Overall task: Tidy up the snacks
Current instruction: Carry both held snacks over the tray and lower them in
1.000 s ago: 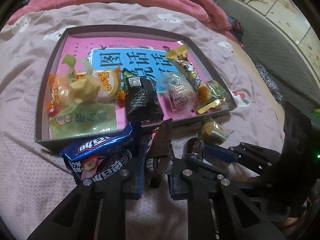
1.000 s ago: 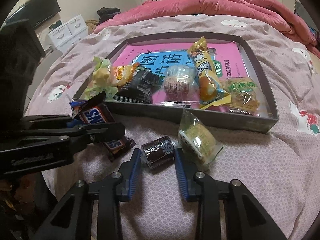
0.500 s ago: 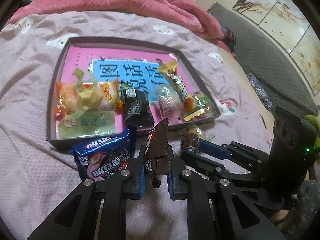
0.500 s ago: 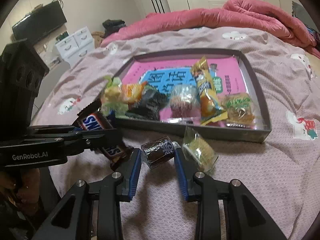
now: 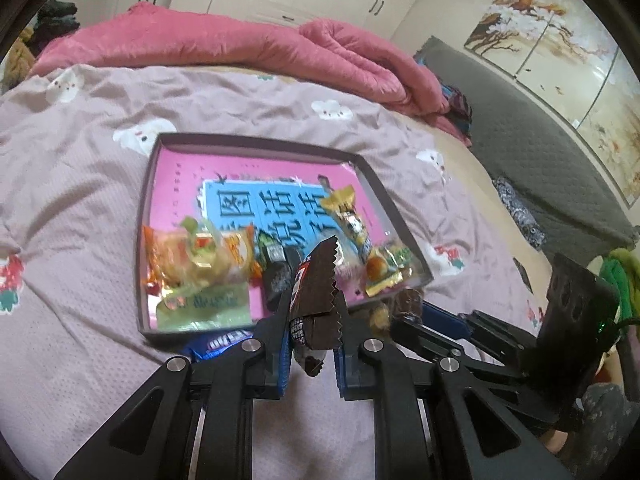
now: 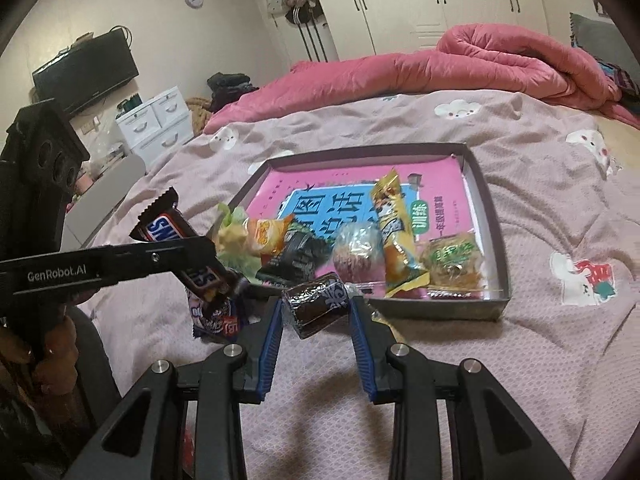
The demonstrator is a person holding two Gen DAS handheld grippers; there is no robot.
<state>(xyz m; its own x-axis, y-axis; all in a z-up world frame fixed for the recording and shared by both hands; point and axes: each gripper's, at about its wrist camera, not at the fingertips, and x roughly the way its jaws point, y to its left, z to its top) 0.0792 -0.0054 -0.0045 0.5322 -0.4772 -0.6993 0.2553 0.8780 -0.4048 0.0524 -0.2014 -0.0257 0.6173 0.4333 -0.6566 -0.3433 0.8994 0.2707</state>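
While the left gripper (image 5: pixel 311 320) clamps its blue-padded jaws tight on a brown Snickers bar with zigzag-cut wrapper ends (image 5: pixel 316 300), the bar stands nearly upright, one end toward twelve o'clock and clear of the pink dotted bedsheet (image 5: pixel 80 208). In the left wrist view, a blue foil snack packet (image 5: pixel 218 342) lies on the sheet at nine o'clock from the bar, just outside the near wall of the shallow grey cardboard tray (image 5: pixel 145 216). In the right wrist view, that tray sits at one o'clock from the right gripper (image 6: pixel 316 314) and holds a pink and blue book (image 6: pixel 344 196) under a row of wrapped snacks. The right gripper's jaws stand partly closed, pressing on a small dark brown cake roll in clear wrap (image 6: pixel 316 308), lifted off the sheet.
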